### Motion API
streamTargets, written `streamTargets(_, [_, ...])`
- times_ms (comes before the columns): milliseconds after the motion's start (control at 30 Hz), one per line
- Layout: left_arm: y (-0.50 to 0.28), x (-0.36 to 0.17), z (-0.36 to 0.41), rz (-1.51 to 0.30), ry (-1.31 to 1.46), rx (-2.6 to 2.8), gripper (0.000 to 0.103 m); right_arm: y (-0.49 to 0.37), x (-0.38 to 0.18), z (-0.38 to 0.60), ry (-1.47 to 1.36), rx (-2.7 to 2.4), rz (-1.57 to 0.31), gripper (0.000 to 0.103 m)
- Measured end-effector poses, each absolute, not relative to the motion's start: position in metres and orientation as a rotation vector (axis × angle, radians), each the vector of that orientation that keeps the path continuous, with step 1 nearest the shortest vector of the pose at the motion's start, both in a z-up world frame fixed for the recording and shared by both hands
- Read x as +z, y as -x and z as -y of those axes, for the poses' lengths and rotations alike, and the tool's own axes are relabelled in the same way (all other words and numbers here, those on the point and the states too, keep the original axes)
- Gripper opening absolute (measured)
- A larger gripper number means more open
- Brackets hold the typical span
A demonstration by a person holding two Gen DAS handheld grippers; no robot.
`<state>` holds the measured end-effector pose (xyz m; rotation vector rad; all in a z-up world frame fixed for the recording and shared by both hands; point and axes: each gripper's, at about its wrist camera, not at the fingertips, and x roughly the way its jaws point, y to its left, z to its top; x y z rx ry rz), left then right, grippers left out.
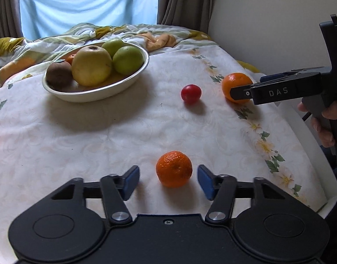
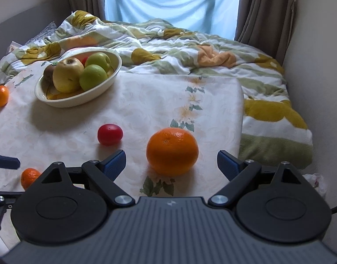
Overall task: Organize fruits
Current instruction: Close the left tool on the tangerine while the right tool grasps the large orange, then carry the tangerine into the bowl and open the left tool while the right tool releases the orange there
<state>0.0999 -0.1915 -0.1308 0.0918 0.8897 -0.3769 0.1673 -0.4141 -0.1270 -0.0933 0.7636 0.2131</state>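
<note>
A cream oval bowl [image 1: 133, 78] holds a yellow apple [image 1: 91, 66], two green apples, a kiwi and more fruit; it also shows in the right wrist view [image 2: 58, 101]. A small mandarin [image 1: 174, 168] lies between the open fingers of my left gripper [image 1: 168, 181], untouched. A larger orange [image 2: 172, 151] lies between the open fingers of my right gripper [image 2: 171, 165]; it also shows in the left wrist view [image 1: 234, 81]. A small red fruit [image 1: 191, 93] lies on the cloth between them, also in the right wrist view [image 2: 110, 134].
Another mandarin [image 2: 0, 95] lies at the far left of the cloth. A rumpled floral quilt [image 2: 190, 50] lies behind the tablecloth [image 1: 102, 136]. A wall runs along the right. Curtains and a window are at the back.
</note>
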Motion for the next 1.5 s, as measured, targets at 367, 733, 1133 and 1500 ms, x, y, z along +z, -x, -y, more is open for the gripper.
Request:
streamTargets(367, [-0.109,-0.133,0.199,-0.894,-0.114,-0.380,0.040,-0.181,-0.139,0.414,0.106,0.259,-0.783,0.098])
streamTargets(733, [-0.110,-0.129,0.196,-0.901,-0.087,-0.345,0.040,-0.189,-0.144,0.414,0.117,0.255,-0.803,0.076])
streamTargets(1133, [-0.095,-0.089,0.189,-0.830,-0.032,-0.321,0.039,-0.170,-0.114,0.404,0.106,0.299,-0.794,0.075])
streamTargets(1500, [-0.093,-0.039,0.162,-0.730,0.012,-0.265,0.039,-0.151,-0.056,0.385,0.102,0.319,-0.719,0.075])
